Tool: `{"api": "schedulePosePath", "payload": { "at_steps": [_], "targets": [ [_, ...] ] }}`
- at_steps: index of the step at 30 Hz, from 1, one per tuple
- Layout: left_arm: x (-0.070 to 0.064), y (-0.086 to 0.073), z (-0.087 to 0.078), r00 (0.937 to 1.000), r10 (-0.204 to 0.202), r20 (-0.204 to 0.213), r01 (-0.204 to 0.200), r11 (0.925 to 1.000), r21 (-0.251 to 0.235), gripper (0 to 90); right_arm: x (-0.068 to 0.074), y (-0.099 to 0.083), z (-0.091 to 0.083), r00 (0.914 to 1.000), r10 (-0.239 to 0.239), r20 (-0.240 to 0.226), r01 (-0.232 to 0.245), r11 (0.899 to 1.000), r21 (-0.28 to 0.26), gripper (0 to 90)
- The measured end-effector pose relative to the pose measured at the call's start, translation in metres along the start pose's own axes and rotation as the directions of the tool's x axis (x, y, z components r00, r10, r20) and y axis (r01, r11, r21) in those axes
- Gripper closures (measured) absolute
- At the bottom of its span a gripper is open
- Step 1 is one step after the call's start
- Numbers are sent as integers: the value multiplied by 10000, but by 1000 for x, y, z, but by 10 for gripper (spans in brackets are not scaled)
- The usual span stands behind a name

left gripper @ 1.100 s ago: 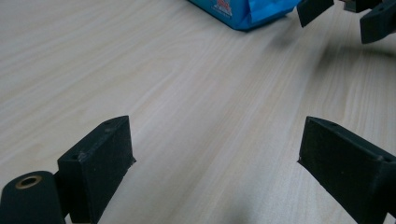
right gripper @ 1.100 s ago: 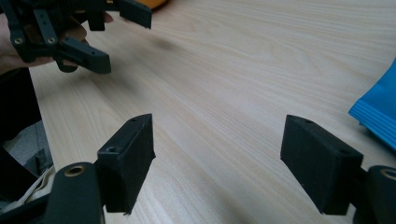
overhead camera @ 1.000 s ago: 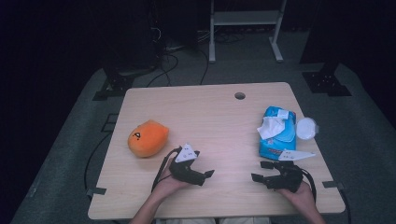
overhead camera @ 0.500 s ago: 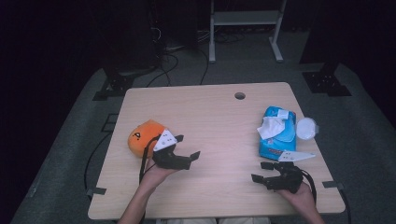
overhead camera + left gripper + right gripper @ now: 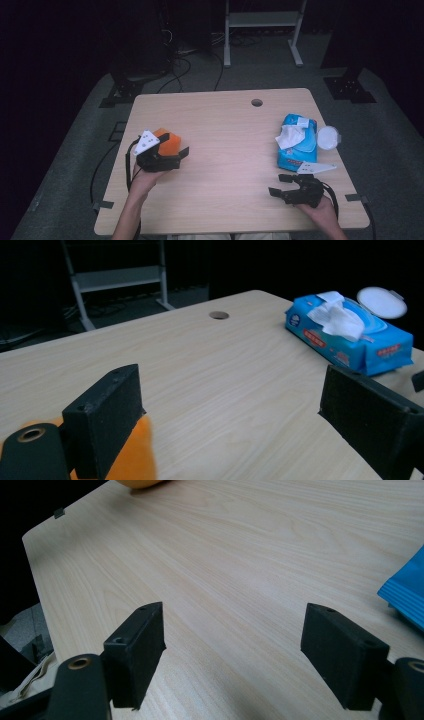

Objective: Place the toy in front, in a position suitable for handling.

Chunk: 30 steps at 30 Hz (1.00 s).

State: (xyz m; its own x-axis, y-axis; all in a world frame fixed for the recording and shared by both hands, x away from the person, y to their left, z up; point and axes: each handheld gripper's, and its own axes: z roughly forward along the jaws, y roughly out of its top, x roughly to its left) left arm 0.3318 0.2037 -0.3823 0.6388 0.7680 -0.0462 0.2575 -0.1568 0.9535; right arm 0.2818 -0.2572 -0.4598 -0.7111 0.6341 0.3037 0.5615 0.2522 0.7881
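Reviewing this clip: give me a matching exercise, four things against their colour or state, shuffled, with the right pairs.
Things:
1. orange toy
2. wipes pack
3. left gripper
4. right gripper

States:
A. open over bare table wood, near the front edge
B. open, right beside the toy
C. blue, lid flipped open, a wipe sticking out
D. lying at the table's left side

Pairs: 1-D, 2-C, 3-B, 4-A

One camera sits high up on the person's side and looks forward and down, so the whole desk (image 5: 225, 165) fits in, with dark floor around it. The camera on the left tongs (image 5: 235, 415) sits low, very close to the wood, and looks across at the blue wipes pack (image 5: 350, 335). The camera on the right tongs (image 5: 235, 650) looks down, close to the wood, toward the desk's corner. Both low cameras catch the pack and the orange toy (image 5: 142, 484), which the high camera sees too.
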Motion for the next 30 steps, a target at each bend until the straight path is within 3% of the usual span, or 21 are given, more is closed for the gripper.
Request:
{"api": "schedulePosePath", "payload": {
  "at_steps": [13, 19, 30],
  "targets": [
    [33, -9, -16, 9943, -512, -933, 499, 9986, -165, 95, 0, 0, 2, 10000, 35, -65, -34, 10000, 91, 242],
    [46, -16, -21, 9880, -708, -1374, 699, 9975, -107, 91, 1, -1, 2, 10000, 46, -86, -46, 10000, 85, 242],
    [63, -32, -20, 9728, -702, -2207, 782, 9966, 276, 91, 4, 0, 6, 9997, -53, -231, 58, 9998, 208, 242]
  ]
}}
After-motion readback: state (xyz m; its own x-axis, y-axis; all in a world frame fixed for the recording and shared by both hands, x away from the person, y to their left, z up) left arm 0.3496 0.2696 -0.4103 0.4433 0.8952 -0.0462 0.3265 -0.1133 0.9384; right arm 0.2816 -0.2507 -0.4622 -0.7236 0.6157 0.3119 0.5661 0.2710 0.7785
